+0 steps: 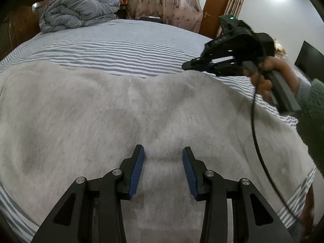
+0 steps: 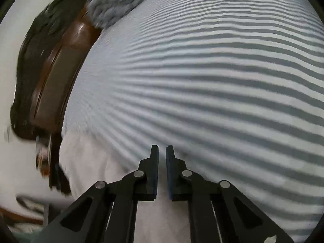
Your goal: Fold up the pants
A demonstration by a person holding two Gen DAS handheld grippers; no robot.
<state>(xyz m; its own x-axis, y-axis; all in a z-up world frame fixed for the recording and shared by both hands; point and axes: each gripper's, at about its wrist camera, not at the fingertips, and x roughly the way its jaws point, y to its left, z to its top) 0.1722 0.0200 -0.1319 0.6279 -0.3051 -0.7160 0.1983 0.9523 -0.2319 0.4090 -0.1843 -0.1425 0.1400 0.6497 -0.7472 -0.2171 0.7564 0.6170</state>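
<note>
Light grey pants [image 1: 121, 111] lie spread flat across the striped bed sheet [image 1: 121, 46]. My left gripper [image 1: 163, 151] hovers low over the near part of the pants, open, with its blue pads apart and only flat cloth beneath them. A hand [image 1: 269, 75] holds my right gripper [image 1: 185, 66] at the pants' far edge, on the right. In the blurred right wrist view, this gripper [image 2: 162, 149] stands shut over the border of the pants [image 2: 91, 162] and the sheet [image 2: 202, 81]. Whether cloth is pinched between its fingers I cannot tell.
A bundled grey-blue duvet [image 1: 79, 10] sits at the far left of the bed, beside a dark wooden bed frame [image 2: 60, 70]. Curtains [image 1: 162, 0] and a brown door [image 1: 214, 10] stand behind. A black cable [image 1: 255, 131] hangs from the right gripper across the pants. A green fleece sleeve [image 1: 311, 109] is at the right.
</note>
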